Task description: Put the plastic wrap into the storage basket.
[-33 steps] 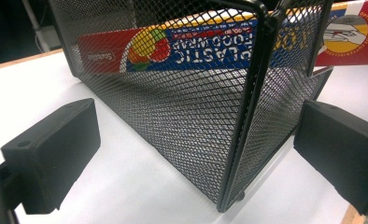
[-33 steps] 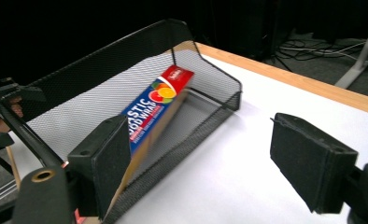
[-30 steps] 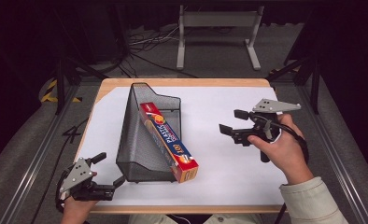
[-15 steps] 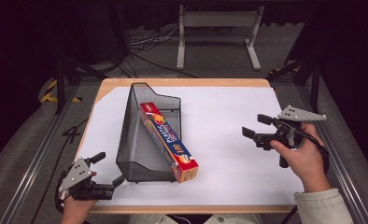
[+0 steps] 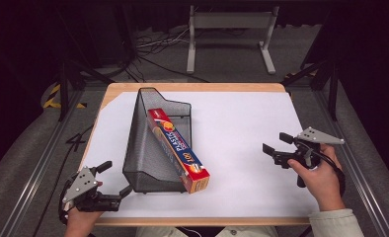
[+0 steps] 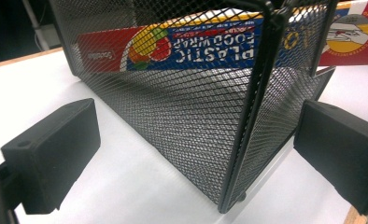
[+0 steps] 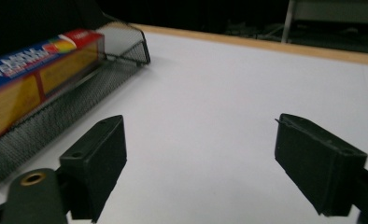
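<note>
A black wire basket sits on the white table, and it is the thing to go by here. A long box of plastic wrap lies in the basket, leaning on its side. The far end of the box is tucked inside the basket, against the tall back wall. The near end sticks out past the open front of the basket, toward the person.

The left gripper is low at the near left corner of the basket, just beside it. Its jaws are spread wide. In the left gripper view the corner of the basket stands between the two jaws, but the pads do not touch the wire. The box shows through the mesh, above the corner.

The right gripper is well to the right of the basket, over bare table. Its jaws have just been opening and now stand wide apart, with nothing between them. In the right gripper view the basket and the box lie off to the left.
</note>
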Available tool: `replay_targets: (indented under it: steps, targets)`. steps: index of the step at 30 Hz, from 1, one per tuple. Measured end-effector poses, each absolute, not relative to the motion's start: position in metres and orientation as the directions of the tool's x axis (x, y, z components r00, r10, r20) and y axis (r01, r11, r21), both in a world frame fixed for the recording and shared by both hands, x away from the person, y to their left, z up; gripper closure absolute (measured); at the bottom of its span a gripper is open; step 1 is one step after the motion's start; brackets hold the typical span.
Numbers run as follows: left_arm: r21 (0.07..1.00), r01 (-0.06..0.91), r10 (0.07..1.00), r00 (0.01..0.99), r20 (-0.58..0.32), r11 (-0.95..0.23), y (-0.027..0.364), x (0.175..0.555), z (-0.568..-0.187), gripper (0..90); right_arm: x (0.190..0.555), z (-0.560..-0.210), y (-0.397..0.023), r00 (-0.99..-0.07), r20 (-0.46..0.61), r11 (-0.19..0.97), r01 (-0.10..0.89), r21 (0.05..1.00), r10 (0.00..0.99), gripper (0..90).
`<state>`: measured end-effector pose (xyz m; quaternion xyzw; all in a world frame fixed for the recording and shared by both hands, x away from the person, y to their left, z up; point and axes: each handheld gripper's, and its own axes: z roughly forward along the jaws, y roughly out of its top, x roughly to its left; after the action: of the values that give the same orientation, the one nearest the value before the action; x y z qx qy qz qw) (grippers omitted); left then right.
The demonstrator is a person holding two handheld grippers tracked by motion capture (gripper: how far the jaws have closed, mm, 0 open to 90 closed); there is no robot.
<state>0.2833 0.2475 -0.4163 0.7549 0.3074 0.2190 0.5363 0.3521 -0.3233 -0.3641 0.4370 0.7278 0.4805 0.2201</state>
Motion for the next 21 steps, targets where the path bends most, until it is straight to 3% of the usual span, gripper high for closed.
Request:
replay_targets:
  steps: [21]
  targets:
    - [0.937,0.253,0.688,0.726,-0.019,-0.241,0.247,0.287,-0.419,1.0,0.332,-0.427,-0.336,-0.493,0.070,0.204,0.478,0.854,0.867,16.2]
